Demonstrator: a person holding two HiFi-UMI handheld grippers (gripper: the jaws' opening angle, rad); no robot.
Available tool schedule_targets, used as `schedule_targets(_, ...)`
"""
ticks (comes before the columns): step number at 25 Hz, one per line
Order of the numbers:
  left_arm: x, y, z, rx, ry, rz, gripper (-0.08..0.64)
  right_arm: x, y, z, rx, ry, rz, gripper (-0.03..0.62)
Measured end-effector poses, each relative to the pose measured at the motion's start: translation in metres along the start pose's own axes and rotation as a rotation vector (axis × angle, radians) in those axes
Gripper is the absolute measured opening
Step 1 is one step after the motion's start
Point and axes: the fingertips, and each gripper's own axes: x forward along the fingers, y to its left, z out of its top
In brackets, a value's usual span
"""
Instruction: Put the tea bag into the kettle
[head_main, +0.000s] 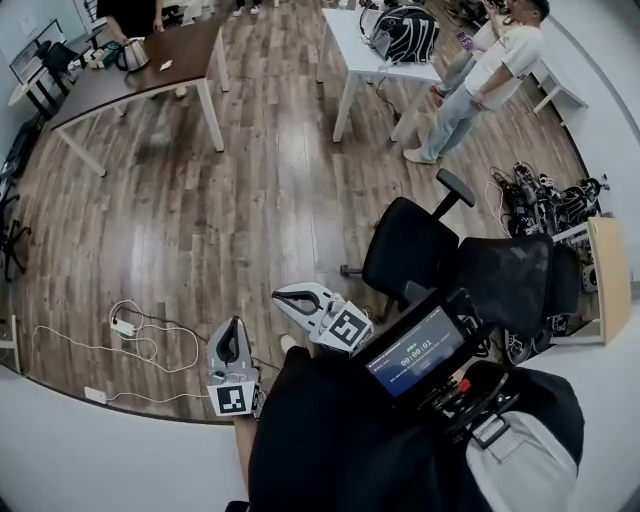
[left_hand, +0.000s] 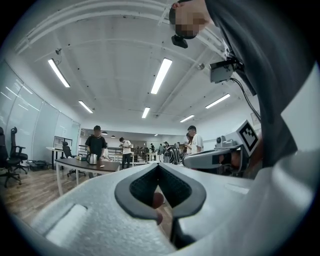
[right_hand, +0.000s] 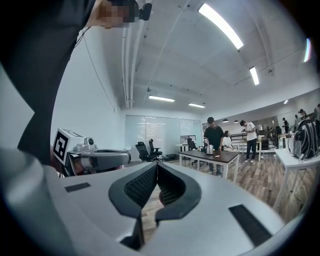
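Observation:
A steel kettle (head_main: 133, 54) stands on a dark table (head_main: 110, 85) far across the room, at the upper left of the head view. A small white item (head_main: 165, 65), possibly the tea bag, lies beside it. The kettle (left_hand: 92, 159) also shows small in the left gripper view, and the kettle (right_hand: 210, 149) in the right gripper view. My left gripper (head_main: 232, 325) and right gripper (head_main: 280, 294) are held close to my body, far from the table. The left gripper (left_hand: 159, 165) is shut with nothing between its jaws. The right gripper (right_hand: 157, 164) is likewise shut and holds nothing.
A black office chair (head_main: 410, 245) stands just ahead on the right. White cables and a power strip (head_main: 125, 328) lie on the wood floor at left. A white table (head_main: 375, 55) with a backpack and a standing person (head_main: 485, 80) are beyond. Another person (right_hand: 214, 137) stands at the dark table.

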Motion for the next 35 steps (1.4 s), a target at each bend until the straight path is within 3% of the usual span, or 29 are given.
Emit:
schedule_targets(5,0.0,0.023,-0.004,-0.011,-0.008,-0.027,0.002,0.023,0.0,-0.004,-0.016,0.013,-0.019,0.005)
schedule_targets(11,0.034,0.044,-0.006,-0.003,0.011,-0.029,0.002,0.043,-0.033,-0.005,-0.024,0.022,-0.009,0.006)
schedule_targets(17,0.101,0.062,-0.02,0.025,0.089,-0.026,0.002,0.074,-0.09,-0.015,-0.004,0.011,0.014,0.005)
schedule_targets(22,0.172,0.088,-0.015,0.052,0.125,0.016,0.002,0.104,-0.162,-0.008,0.004,-0.033,0.015,0.005)
schedule_targets(28,0.236,0.1,-0.015,0.057,0.102,-0.025,0.002,0.128,-0.236,-0.008,0.022,-0.044,-0.003,0.006)
schedule_targets(35,0.269,0.135,-0.028,-0.005,0.138,-0.047,0.002,0.17,-0.262,-0.016,0.057,0.008,-0.001,0.006)
